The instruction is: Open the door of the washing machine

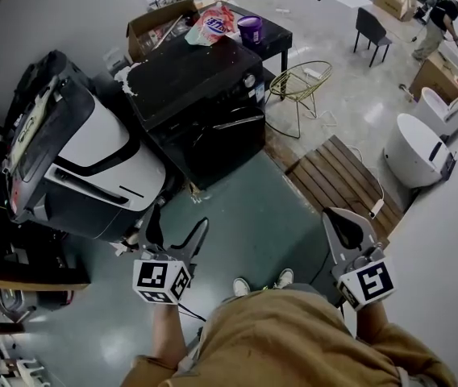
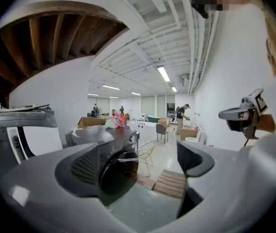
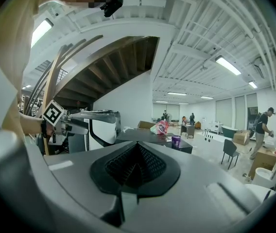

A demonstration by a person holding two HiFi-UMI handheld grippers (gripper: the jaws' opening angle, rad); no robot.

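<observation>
The black washing machine stands ahead of me on the floor. Its round dark door lies flat against the front. In the left gripper view the door shows between the jaws, some way off. My left gripper is open with nothing between its fingers, short of the machine's front. My right gripper is shut on nothing, held further right over the floor; its pads meet. The machine's top shows beyond them.
A white-and-black appliance stands close to the machine's left side. A wooden pallet and a wire chair are to its right. A detergent bag and a purple tub sit behind. A person works far off.
</observation>
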